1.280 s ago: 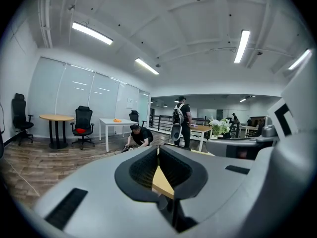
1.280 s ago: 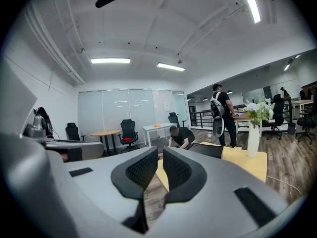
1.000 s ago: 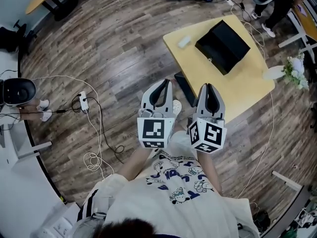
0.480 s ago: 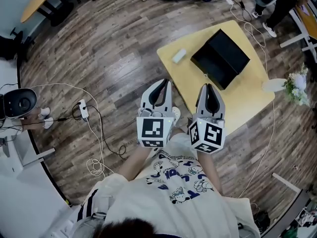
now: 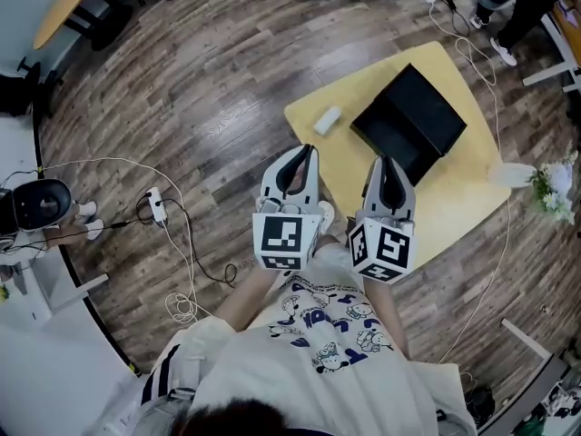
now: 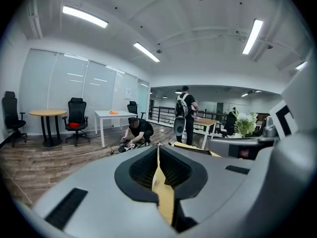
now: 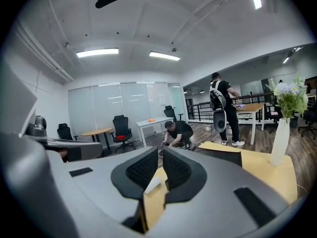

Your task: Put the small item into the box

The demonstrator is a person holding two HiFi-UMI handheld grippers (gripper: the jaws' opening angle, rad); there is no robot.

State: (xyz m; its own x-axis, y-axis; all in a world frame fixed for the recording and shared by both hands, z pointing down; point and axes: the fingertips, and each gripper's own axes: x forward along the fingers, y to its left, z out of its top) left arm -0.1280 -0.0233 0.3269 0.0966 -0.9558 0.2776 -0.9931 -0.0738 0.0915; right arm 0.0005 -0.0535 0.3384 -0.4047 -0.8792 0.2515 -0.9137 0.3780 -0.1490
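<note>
vase (image 5: 513,173) and small item (image 5: 327,120) flank the box (image 5: 410,123).

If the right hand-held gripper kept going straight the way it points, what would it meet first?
Probably the yellow table top, near the small white item showing between the jaws of the right hand-held gripper; the black box lies rightward. Depth is unclear.

On the table (image 5: 454,193), the box (image 5: 410,123) sits toward the far side. The small item (image 5: 326,120) lies to its left near the table's left corner, apart from the box. A vase (image 5: 513,173) stands at the table's right edge. The left gripper (image 5: 302,153) and the right gripper (image 5: 386,162) hang side by side nearer the person, the left at the table's edge, the right over the tabletop just before the box. A power strip (image 5: 159,209) lies on the floor well to the left.
</note>
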